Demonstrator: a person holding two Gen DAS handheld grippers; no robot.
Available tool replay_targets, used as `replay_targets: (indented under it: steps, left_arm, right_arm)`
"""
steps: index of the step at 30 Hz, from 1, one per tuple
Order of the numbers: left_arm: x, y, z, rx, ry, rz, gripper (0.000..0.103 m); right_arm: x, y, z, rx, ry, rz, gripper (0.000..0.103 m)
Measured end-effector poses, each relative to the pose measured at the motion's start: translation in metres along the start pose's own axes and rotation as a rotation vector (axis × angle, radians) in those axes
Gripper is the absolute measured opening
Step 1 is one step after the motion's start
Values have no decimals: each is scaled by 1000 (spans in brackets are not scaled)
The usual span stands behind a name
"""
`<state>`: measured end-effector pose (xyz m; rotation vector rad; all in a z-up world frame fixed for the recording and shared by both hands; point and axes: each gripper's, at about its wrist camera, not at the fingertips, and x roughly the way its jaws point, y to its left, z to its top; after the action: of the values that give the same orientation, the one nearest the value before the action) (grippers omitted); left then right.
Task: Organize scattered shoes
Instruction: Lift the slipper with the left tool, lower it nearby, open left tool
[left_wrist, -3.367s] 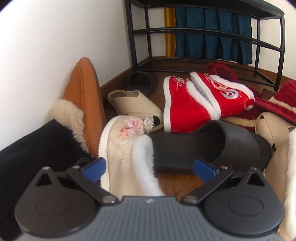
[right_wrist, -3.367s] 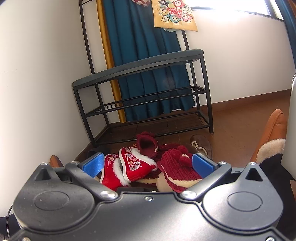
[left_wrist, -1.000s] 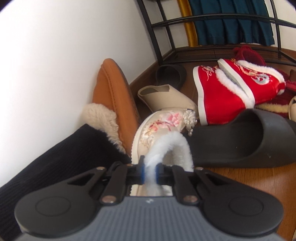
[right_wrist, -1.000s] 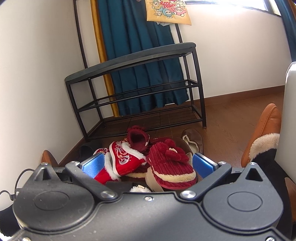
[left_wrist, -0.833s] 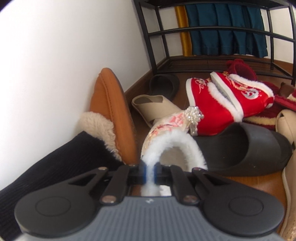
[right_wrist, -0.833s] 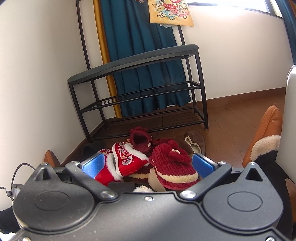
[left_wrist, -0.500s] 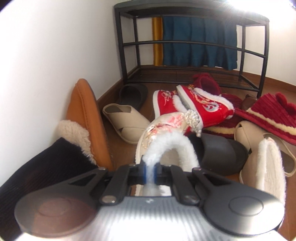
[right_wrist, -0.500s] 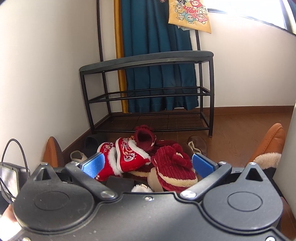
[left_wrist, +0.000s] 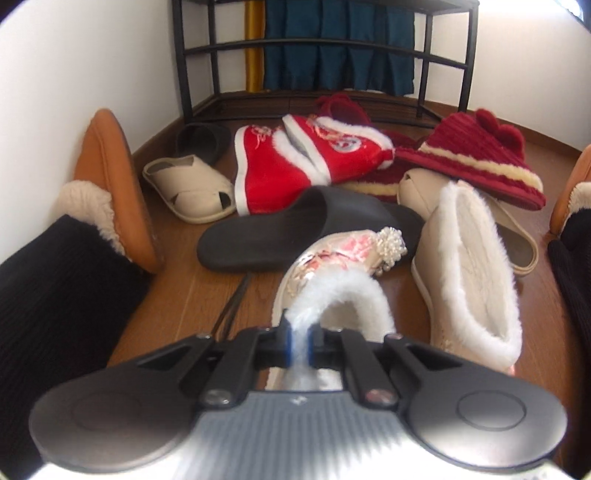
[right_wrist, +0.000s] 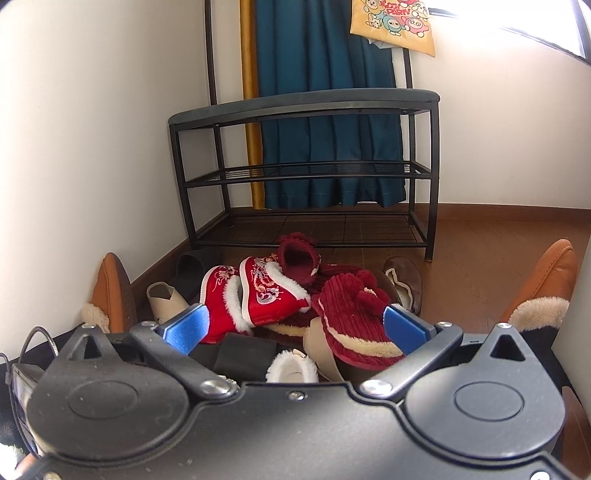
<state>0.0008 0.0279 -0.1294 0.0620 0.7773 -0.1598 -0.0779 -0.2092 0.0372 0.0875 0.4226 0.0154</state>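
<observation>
Left wrist view shows our left hand-held gripper (left_wrist: 300, 341) clamped on the white fur cuff of the embroidered slipper (left_wrist: 343, 254), near the black slide (left_wrist: 280, 236) on the floor (left_wrist: 192, 295). Our right hand-held gripper (right_wrist: 295, 328) stands wide apart, empty, facing the shoe rack (right_wrist: 306, 173).

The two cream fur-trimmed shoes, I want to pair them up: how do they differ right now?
The flowered cream shoe is pinched by its white fur cuff in the shut left tool; the other cream shoe lies free on the floor on its side. The held one shows pink embroidery and a pearl ornament; the other's visible side looks plain. Both have white fur trim.
</observation>
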Motion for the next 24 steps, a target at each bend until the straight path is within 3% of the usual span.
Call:
replay_targets:
  steps: [5,10,13,16,20,24]
  left_arm:
    - [13,23,3,-64,7,28,13]
    - [12,32,8,-81,-34,61,76]
    - [4,33,13,-73,-57,72,92]
    - [-8,37,18,-91,-52,59,98]
    - [-27,43,26,-118,-59,37,100]
    - [-50,47,31,-112,-113,27,101]
  right_arm:
    - [3,2,0,-5,9,8,103]
    - [11,8,-2,-23,34,41,103]
    - [16,12,-4,-36,53,69,103]
    - [21,15,-4,-48,70,102,103]
    - [29,22,2,-91,84,169,103]
    - [40,41,8,-270,90,250,103]
